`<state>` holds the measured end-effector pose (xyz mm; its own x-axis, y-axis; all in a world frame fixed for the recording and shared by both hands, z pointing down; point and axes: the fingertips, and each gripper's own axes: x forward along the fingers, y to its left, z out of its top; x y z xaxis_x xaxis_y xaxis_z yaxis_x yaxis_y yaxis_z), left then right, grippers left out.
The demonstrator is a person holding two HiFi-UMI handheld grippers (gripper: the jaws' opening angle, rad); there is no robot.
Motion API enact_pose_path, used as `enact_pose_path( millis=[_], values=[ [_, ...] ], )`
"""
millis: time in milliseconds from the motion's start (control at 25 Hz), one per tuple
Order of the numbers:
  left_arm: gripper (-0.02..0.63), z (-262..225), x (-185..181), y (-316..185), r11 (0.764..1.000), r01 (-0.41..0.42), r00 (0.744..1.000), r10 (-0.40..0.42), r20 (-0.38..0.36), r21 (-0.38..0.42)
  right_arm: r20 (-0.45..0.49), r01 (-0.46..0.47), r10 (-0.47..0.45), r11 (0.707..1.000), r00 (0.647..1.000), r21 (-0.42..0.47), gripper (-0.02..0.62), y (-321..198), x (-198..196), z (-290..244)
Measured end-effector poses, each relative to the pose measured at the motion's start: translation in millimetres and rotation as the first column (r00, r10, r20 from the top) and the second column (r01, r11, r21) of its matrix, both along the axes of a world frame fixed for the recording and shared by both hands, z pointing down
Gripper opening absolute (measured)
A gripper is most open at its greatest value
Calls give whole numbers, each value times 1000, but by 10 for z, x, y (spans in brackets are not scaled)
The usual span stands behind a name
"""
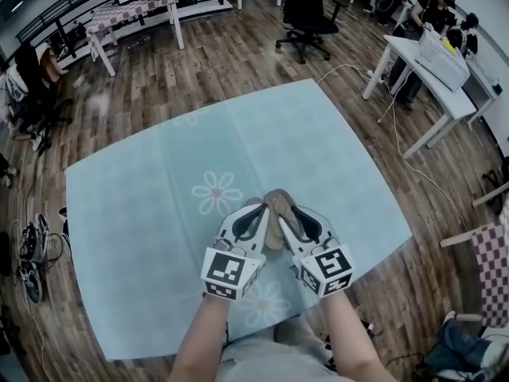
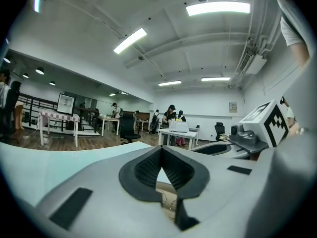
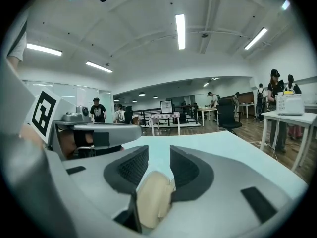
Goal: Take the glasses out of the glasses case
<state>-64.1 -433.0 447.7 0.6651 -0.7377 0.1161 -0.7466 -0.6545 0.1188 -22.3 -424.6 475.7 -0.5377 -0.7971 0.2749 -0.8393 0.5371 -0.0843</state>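
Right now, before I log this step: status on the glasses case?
Left gripper shut on glasses case. Right gripper clamps it too. Glasses not visible. No obstruction seen.

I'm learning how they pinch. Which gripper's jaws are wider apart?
The right gripper: its jaws stand apart, with the tan glasses case wedged between them. The left gripper differs: its jaw tips touch each other.

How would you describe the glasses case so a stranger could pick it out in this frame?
A teal-clothed table fills the head view. Near its front edge the left gripper and right gripper meet, with the case pinched between them. It is the only tan, rounded thing there; the white flowers nearby are flat prints.
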Motion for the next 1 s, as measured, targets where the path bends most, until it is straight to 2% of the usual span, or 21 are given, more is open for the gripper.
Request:
enact_pose_path(
  millis=[160, 400, 600, 1000],
  values=[
    [8, 154, 0, -51, 1000, 10, 1000, -10, -11, -27, -33, 13, -14, 999, 999, -30, 96, -48, 11, 190],
    [8, 395, 52, -110, 998, 9, 1000, -7, 29, -69, -128, -8, -9, 991, 992, -135, 87, -151, 88, 598],
    [8, 573, 11, -173, 995, 17, 999, -13, 36, -103, -142, -20, -12, 975, 990, -223, 72, -203, 49, 909],
    [8, 706, -36, -229, 990, 23, 999, -16, 51, -140, -310, -43, -68, 940, 948, -338, 71, -225, 102, 1360]
  ],
)
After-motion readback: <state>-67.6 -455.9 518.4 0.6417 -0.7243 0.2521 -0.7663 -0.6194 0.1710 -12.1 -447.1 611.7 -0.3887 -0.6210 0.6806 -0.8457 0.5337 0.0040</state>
